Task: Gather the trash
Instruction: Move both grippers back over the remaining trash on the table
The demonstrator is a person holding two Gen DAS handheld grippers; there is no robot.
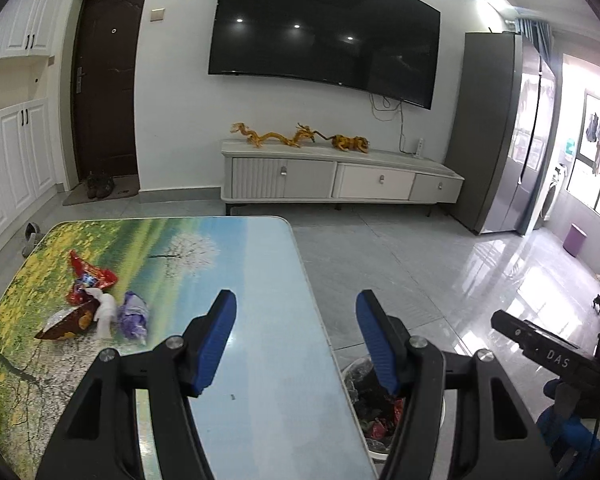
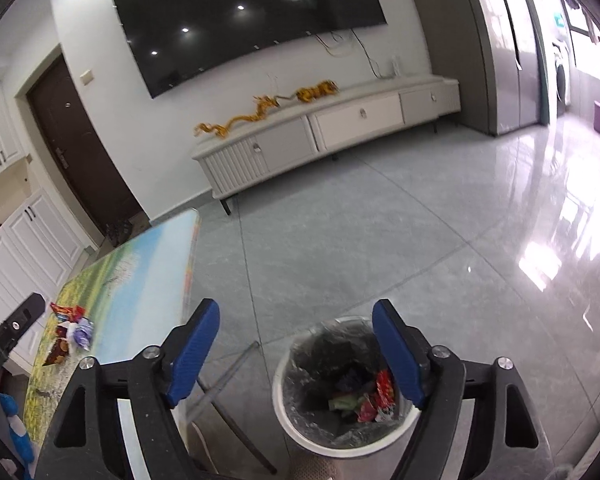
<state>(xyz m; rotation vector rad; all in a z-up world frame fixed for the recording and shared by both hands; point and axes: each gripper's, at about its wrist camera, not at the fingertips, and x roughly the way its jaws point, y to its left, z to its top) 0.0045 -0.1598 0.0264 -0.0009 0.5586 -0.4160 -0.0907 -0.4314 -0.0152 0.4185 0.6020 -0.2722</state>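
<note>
Both my tongs gape empty: left tongs [image 1: 296, 308] above surface [image 1: 260, 280], right tongs [image 2: 296, 320] over bin [image 2: 296, 436]; wrappers [image 1: 96, 304] far left.

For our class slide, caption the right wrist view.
Open right gripper above the lined trash bin holding wrappers; more litter waits on the table.

Table [image 1: 260, 264]: in front of the TV cabinet [image 1: 340, 176], floor between them
Wrappers [image 1: 96, 300]: clustered on the table's left part
Trash bin [image 2: 300, 432]: on the floor just right of the table
Bin contents [image 2: 364, 400]: wrappers inside
Television [image 1: 324, 32]: on the wall above the cabinet
</note>
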